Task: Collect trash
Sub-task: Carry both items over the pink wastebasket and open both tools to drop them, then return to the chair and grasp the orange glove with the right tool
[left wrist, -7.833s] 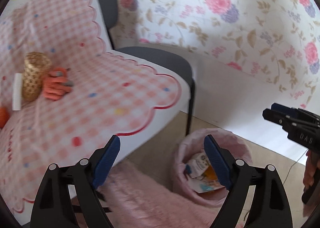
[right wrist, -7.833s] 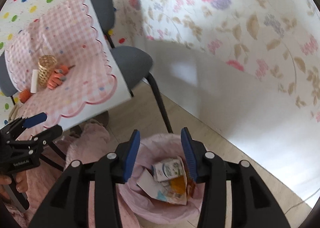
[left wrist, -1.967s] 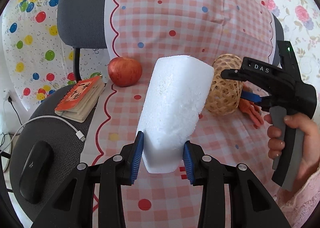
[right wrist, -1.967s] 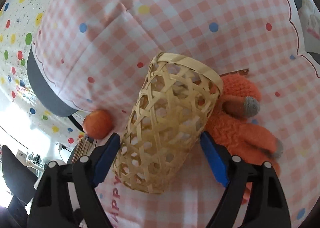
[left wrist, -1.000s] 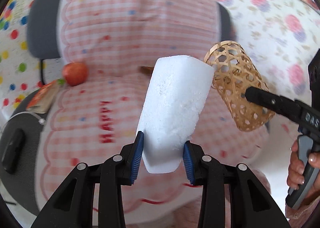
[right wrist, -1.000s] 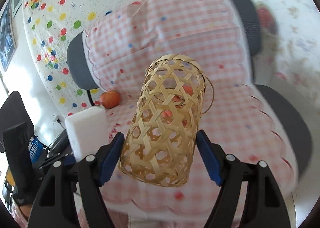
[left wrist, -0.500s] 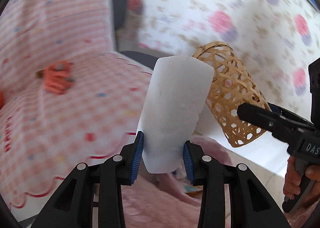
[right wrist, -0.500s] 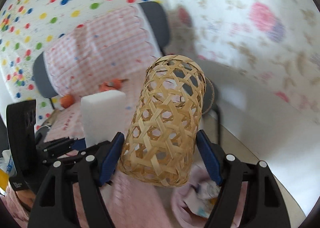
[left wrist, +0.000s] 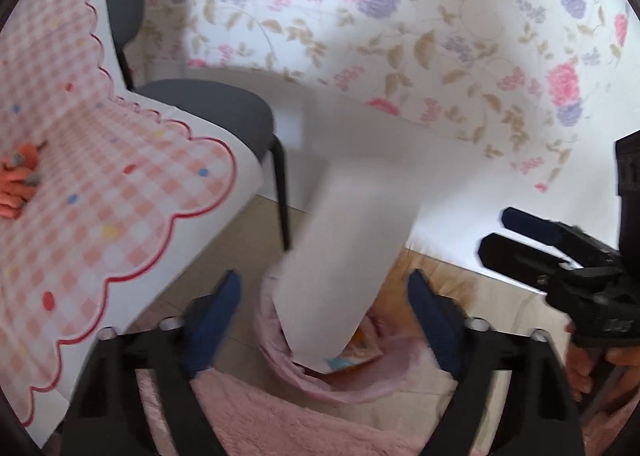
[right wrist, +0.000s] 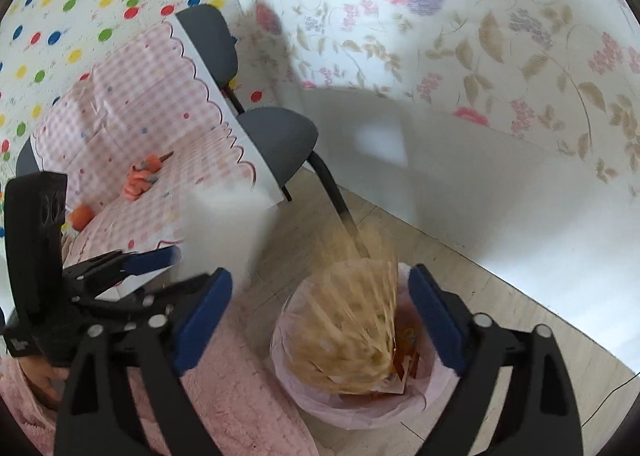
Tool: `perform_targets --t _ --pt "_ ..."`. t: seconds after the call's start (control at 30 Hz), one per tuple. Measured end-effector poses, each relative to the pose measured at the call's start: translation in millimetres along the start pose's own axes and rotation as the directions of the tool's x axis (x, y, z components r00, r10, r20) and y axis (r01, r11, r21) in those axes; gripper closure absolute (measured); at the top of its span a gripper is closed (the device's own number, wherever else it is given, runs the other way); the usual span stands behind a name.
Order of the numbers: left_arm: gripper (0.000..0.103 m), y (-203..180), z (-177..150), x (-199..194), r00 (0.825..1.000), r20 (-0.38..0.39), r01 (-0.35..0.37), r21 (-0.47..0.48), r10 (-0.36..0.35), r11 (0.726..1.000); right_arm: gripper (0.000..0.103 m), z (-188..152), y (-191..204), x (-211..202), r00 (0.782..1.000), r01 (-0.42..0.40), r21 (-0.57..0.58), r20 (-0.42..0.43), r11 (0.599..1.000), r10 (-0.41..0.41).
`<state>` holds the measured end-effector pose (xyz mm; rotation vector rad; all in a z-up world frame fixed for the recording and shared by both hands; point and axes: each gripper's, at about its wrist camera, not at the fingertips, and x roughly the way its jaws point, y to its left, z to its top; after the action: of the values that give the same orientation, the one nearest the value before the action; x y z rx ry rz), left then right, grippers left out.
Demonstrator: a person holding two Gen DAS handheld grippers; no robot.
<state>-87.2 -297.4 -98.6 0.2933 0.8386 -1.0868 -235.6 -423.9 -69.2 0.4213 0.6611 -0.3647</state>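
Left wrist view showed the left gripper [left wrist: 324, 320] spread wide, the white foam block [left wrist: 352, 256] blurred above the pink-lined bin [left wrist: 280, 352] (cartons inside), while the released right gripper [right wrist: 320, 308] framed the blurred wicker basket [right wrist: 352, 332] at lower centre.

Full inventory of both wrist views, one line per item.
foam block: 1, white, blurred, loose between the open left jaws, above the bin
woven basket: 1, tan, blurred, between the open right jaws, over the bin
trash bin: 1, pink liner, on the floor, paper trash inside
chair: 1 fully seen, grey, by the floral wall
checked cloth: 1, pink-white, draped over the chairs
glove: 1, orange, on the cloth
round fruit: 1, orange-red, on the cloth
rug: 1, pink, beside the bin
left gripper: 1, black, blue pads, open
right gripper: 1, same, open
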Motion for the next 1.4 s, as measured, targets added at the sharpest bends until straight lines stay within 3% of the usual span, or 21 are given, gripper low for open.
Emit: perform_targets --t 0.17,0.3,0.6,0.9,1.03,1.1,1.2,1.27,1.4 --pt "0.017 24.0 -3.1 -10.4 0.997 0.011 -0.070 -0.059 0.071 0.996 0.015 9.4 -1.0 -0.2 0.999 -0.021 0.010 0.035 1.000 0.021" --pt "0.017 50.8 -9.8 -29.0 0.986 0.028 -0.163 -0.117 0.167 0.980 0.015 17.7 4.0 2.9 0.999 -0.030 0.004 0.045 1.000 0.030" --pt "0.017 121.3 -34.6 -91.5 0.930 0.065 -0.334 -0.269 0.363 0.904 0.015 38.9 48.5 19.5 0.993 -0.097 -0.069 0.056 0.993 0.101" --pt "0.017 170.3 -58.8 -123.4 0.890 0.033 -0.405 -0.398 0.455 0.823 0.015 53.7 123.9 52.4 0.982 -0.179 -0.253 0.015 0.951 0.189" --pt "0.017 193.3 -60.8 -136.8 0.854 0.007 -0.467 -0.431 0.520 0.772 0.018 64.4 162.4 79.9 0.973 -0.227 -0.341 -0.034 0.912 0.229" --pt "0.017 204.2 -58.5 -144.6 0.828 -0.001 -0.505 -0.438 0.561 0.744 0.020 69.4 179.0 91.0 0.969 -0.242 -0.373 -0.052 0.896 0.240" --pt "0.017 224.1 -53.6 -156.8 0.767 -0.035 -0.586 -0.444 0.641 0.678 0.024 77.1 203.1 105.9 0.963 -0.265 -0.413 -0.070 0.871 0.260" --pt "0.017 235.2 -52.7 -163.6 0.750 -0.043 -0.601 -0.461 0.660 0.653 0.028 81.5 216.6 115.1 0.958 -0.283 -0.426 -0.088 0.859 0.271" --pt "0.019 256.7 -52.3 -173.9 0.740 -0.046 -0.598 -0.502 0.671 0.624 0.035 90.9 243.3 132.2 0.951 -0.309 -0.452 -0.123 0.837 0.285"
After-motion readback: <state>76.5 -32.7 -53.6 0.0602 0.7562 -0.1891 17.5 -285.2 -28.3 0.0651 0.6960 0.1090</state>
